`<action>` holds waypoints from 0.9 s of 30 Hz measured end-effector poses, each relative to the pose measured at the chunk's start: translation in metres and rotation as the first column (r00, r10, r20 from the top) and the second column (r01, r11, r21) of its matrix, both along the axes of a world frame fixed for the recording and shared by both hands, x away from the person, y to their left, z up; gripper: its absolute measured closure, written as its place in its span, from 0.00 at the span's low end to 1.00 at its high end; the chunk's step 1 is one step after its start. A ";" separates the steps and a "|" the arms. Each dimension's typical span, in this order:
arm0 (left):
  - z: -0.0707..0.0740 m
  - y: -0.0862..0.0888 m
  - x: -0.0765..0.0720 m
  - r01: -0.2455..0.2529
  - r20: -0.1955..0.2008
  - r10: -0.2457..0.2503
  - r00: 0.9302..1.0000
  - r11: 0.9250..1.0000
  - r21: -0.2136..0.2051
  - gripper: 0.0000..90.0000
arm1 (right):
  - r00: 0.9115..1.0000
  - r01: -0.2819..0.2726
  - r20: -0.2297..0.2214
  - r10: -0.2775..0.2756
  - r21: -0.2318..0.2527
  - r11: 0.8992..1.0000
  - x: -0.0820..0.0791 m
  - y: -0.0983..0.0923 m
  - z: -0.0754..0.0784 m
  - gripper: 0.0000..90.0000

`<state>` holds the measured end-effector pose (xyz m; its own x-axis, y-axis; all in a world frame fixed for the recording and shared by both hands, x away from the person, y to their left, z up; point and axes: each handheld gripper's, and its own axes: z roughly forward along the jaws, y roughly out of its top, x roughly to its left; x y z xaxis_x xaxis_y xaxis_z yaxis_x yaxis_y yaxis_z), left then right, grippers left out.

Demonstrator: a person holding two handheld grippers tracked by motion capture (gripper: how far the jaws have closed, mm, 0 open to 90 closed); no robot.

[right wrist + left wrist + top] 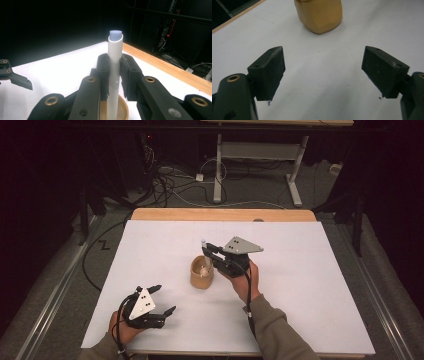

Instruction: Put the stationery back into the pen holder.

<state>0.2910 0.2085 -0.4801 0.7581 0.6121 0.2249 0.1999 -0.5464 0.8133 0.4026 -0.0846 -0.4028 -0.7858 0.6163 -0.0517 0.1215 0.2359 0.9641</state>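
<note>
White tube (115, 65): I am clamping it between my right gripper (115, 75) jaws, long axis upright, lower end dipping inside the tan cup (201, 272), upper end poking above the jaws. Cup is standing mid-table (310, 285), directly under the right gripper; whether anything else lies inside it, I cannot tell. My left gripper (159, 299) is resting well apart, near the front edge, jaws spread wide on nothing, facing the cup.
</note>
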 end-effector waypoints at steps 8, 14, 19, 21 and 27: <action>0.000 0.000 0.000 0.000 -0.001 0.000 1.000 1.000 0.003 0.20 | 1.000 0.013 -0.005 -0.013 0.006 1.000 -0.002 -0.004 -0.005 0.84; -0.001 -0.001 0.000 0.000 -0.001 0.000 1.000 1.000 0.004 0.20 | 1.000 0.022 0.002 -0.022 0.004 1.000 -0.003 -0.006 -0.006 0.80; -0.001 0.000 0.000 0.000 -0.001 0.000 1.000 1.000 0.005 0.20 | 0.999 0.034 0.012 -0.034 0.011 0.999 -0.005 -0.007 -0.004 0.75; -0.001 -0.001 0.000 0.000 -0.002 0.000 1.000 1.000 0.005 0.20 | 0.999 0.042 0.022 -0.043 0.010 0.999 -0.006 -0.009 -0.002 0.73; -0.001 -0.001 0.001 -0.001 -0.002 0.001 1.000 1.000 0.007 0.20 | 0.997 0.065 0.045 -0.065 0.006 0.998 -0.011 -0.014 0.001 0.67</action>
<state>0.2915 0.2078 -0.4811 0.7578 0.6114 0.2280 0.2020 -0.5520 0.8090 0.3915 -0.0987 -0.4014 -0.7412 0.6661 -0.0831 0.0928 0.2243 0.9701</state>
